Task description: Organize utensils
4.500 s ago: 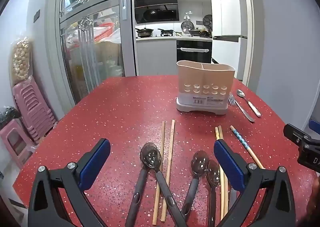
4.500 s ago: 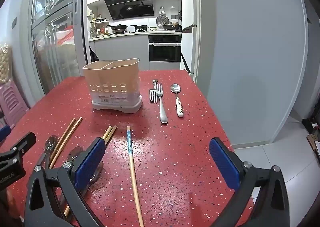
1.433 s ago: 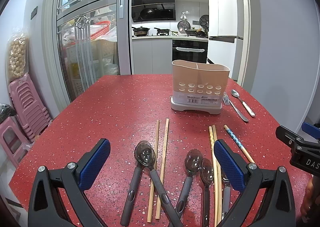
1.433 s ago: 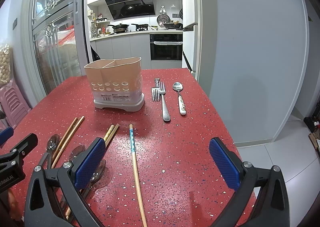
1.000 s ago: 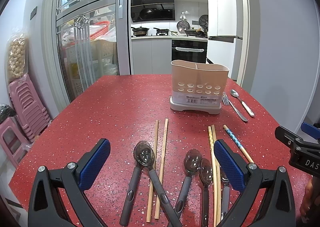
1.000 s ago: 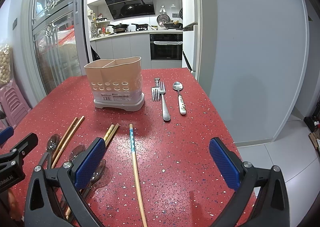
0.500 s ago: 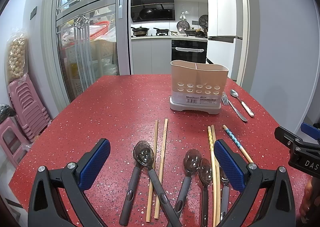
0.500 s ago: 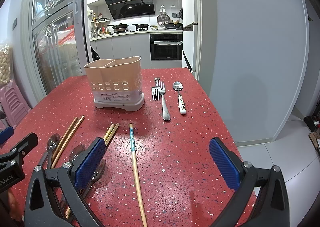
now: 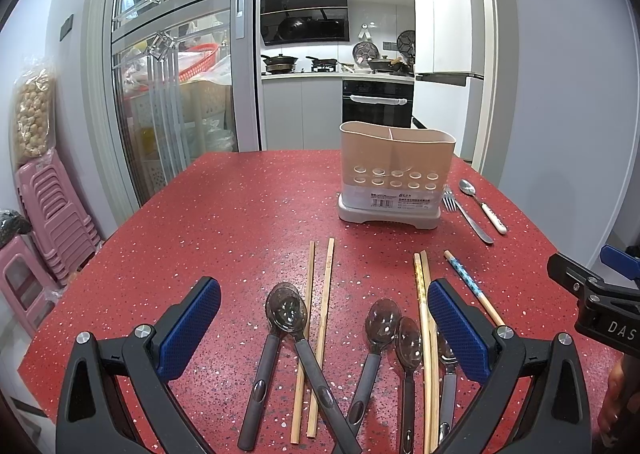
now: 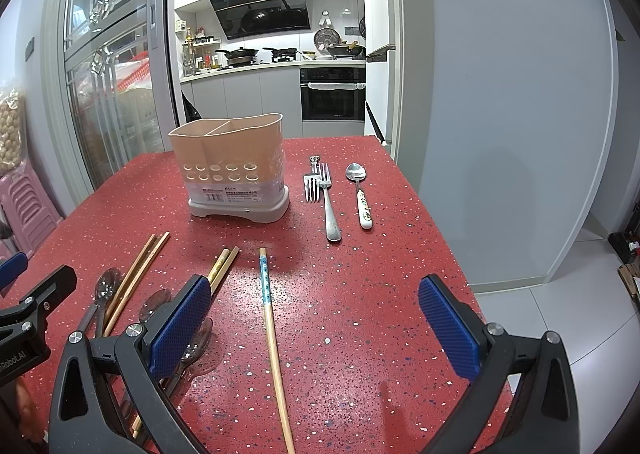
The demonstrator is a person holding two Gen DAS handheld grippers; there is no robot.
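so my left gripper (image 9: 324, 322) and right gripper (image 10: 314, 318) both hover spread wide, holding nothing. every utensil lies on the red worktop (image 9: 240, 214); the holder (image 9: 396, 178) stands empty beyond. i'd start with the patterned chopstick (image 10: 269, 310) lying alone, pinching near its middle so it lifts level

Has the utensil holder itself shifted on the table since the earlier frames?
No. The utensil holder keeps its place beside the fork in the right wrist view; only the cameras drifted.
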